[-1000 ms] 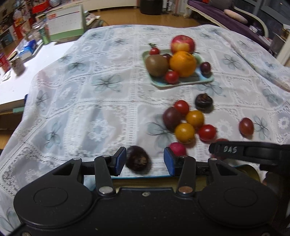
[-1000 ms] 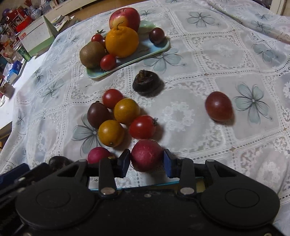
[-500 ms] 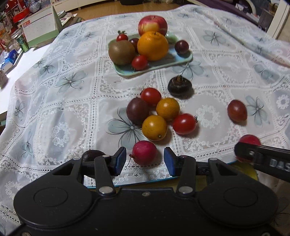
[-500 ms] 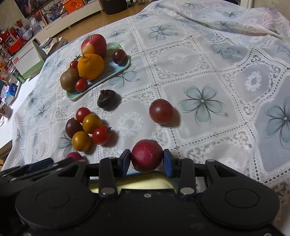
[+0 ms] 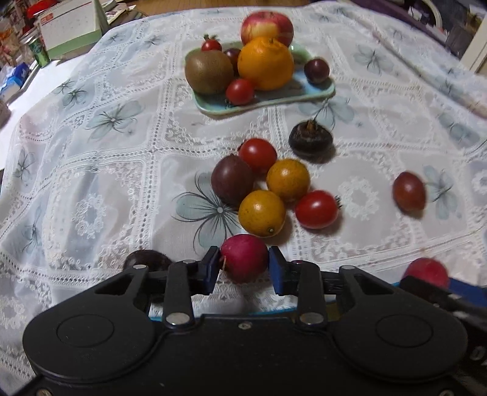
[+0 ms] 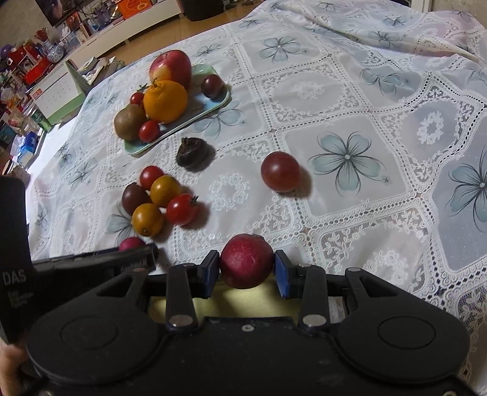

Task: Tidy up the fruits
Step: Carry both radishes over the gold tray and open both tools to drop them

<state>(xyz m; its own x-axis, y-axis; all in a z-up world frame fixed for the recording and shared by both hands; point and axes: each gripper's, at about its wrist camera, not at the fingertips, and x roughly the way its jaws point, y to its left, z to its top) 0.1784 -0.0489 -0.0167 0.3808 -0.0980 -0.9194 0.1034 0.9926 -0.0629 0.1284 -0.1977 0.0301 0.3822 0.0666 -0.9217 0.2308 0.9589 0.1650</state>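
My left gripper (image 5: 243,266) is shut on a small pink-red fruit (image 5: 243,256), low over the lace cloth. My right gripper (image 6: 247,269) is shut on a larger red fruit (image 6: 246,260) and holds it above the cloth; it also shows in the left wrist view (image 5: 426,271). A pale green tray (image 5: 264,102) at the back holds an apple (image 5: 266,24), an orange (image 5: 264,62), a kiwi (image 5: 208,71) and small tomatoes. A cluster of cherry tomatoes (image 5: 261,210) lies just ahead of my left gripper.
A dark water chestnut (image 5: 310,140) lies between cluster and tray. A dark red tomato (image 6: 280,172) sits alone to the right. Another dark chestnut (image 5: 147,260) lies by my left finger. A calendar box (image 5: 71,29) and clutter stand at the far left.
My left gripper moved from the dark chestnut to the pink-red fruit and closed on it. My right gripper carried the red fruit up and to the right, away from the cluster.
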